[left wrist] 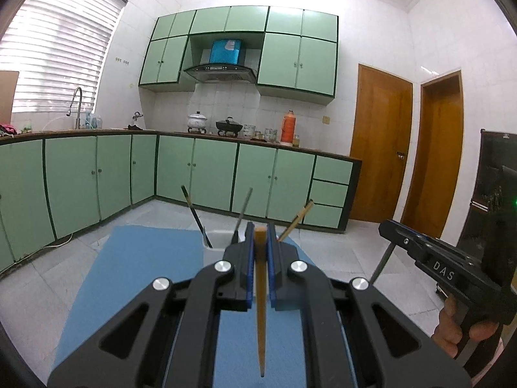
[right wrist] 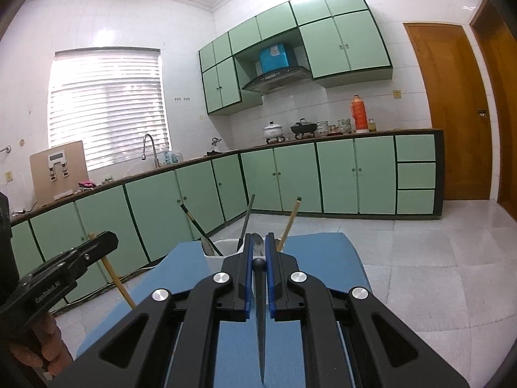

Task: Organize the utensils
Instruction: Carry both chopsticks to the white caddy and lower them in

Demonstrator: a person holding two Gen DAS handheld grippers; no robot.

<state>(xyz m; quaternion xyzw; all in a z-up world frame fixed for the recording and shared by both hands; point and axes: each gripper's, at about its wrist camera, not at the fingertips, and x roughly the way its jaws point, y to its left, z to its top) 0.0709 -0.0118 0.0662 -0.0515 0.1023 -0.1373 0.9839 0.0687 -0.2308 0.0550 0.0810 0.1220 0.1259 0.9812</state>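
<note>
Two grippers each carry one utensil, and both look to be partway through delivering it to the white holder at the far end of the blue mat. The left gripper has its blue-edged pads pressed against a wooden chopstick; the stick runs between the fingers with its blunt end near the tips and its tapered end pointing back under the camera. The right gripper is likewise clamped, here on a dark chopstick held the same way, narrow end toward the lens. Just beyond its fingertips a grey spoon bowl shows in the holder.

The holder already stands loaded: a black-handled utensil leaning left, a grey handle near upright, and a tan stick leaning right.

The step in hand appears to be transport toward the holder. The next move calls for tipping each stick more upright, bringing it over the holder's open rim clear of the handles already there, then easing the grip so it drops in.

Both grippers hover above the mat, level and aimed at the holder, side by side but well apart. From the left view the right hand wraps its pistol grip low at the frame edge; the left hand shows likewise in the right view.
</note>
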